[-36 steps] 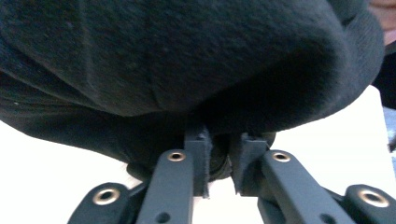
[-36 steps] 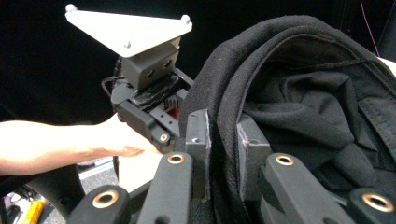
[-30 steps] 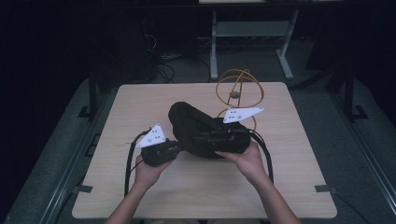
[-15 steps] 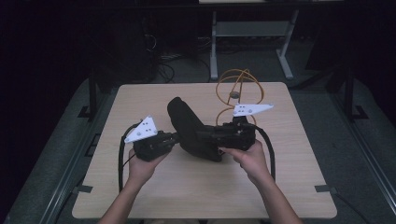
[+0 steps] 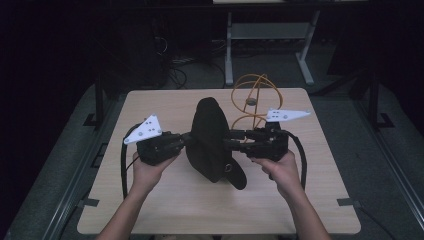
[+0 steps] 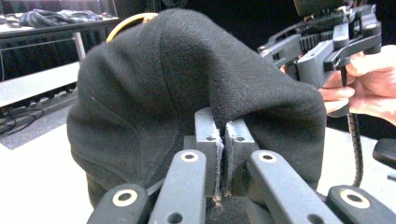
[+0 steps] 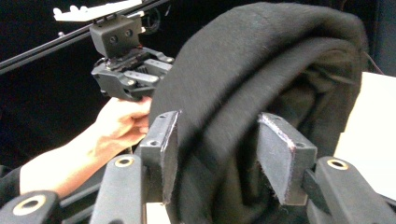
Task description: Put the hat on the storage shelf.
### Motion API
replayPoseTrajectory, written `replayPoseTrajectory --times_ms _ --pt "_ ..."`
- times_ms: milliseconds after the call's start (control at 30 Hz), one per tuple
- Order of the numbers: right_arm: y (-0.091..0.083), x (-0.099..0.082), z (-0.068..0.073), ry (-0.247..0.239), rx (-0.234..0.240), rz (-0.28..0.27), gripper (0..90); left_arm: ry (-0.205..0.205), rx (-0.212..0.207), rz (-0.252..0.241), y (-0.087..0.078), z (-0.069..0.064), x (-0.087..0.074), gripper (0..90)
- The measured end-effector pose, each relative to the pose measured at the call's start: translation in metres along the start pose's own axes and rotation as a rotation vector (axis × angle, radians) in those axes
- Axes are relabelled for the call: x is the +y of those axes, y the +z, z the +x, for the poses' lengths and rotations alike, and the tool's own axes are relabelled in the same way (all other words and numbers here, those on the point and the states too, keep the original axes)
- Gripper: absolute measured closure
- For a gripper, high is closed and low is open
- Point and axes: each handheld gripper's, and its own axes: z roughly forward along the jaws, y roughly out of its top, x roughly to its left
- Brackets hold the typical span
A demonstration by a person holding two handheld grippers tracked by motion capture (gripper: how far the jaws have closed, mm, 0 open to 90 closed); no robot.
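Observation:
A black felt-like cloth item (image 5: pixel 210 140) hangs bunched between my two grippers above the table (image 5: pixel 165 200), its lower end close to the tabletop. My left gripper (image 5: pixel 187 141) comes in from the left and is shut on a pinched fold of the cloth (image 6: pixel 187 70); the pads (image 6: pixel 208 135) squeeze the fabric tight. My right gripper (image 5: pixel 229 143) meets the cloth from the right. Its jaws have just been opening, and the cloth (image 7: pixel 261 60) now sits loosely between the parted pads (image 7: pixel 280 158) of the right gripper (image 7: pixel 217 149).
A coiled orange cable (image 5: pixel 252 97) lies on the table behind the right gripper. Black cables trail from both grippers along the forearms. A metal stand (image 5: pixel 270 35) and cables lie on the dark floor beyond the table.
The left hand has risen and the cloth has been lifted and now stands taller between the grippers. The right gripper's jaws have spread apart around the cloth.

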Motion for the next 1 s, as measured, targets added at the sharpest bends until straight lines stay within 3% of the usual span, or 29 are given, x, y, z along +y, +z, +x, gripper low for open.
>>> replayPoseTrajectory --times_ms 100,200,533,700,900,1000 --pt "-0.009 -0.002 -0.002 -0.005 -0.023 0.000 46.4 -0.028 0.005 -0.003 -0.003 0.006 0.001 86.8" --pt "-0.016 -0.004 -0.003 -0.019 -0.062 0.019 44.0 -0.030 0.012 0.001 -0.004 0.008 0.002 86.8" --pt "-0.022 -0.021 -0.009 -0.078 -0.130 0.146 36.0 -0.026 0.024 0.028 -0.006 0.014 0.008 86.8" --pt "-0.027 -0.029 -0.014 -0.096 -0.168 0.167 32.2 -0.032 0.028 0.030 -0.006 0.020 0.013 86.8" --pt "-0.040 -0.043 -0.022 -0.102 -0.212 0.138 28.0 -0.052 0.032 0.041 -0.004 0.028 0.016 86.9" --pt "-0.047 -0.052 -0.026 -0.108 -0.248 0.150 28.0 -0.047 0.032 0.047 -0.004 0.029 0.019 86.8"
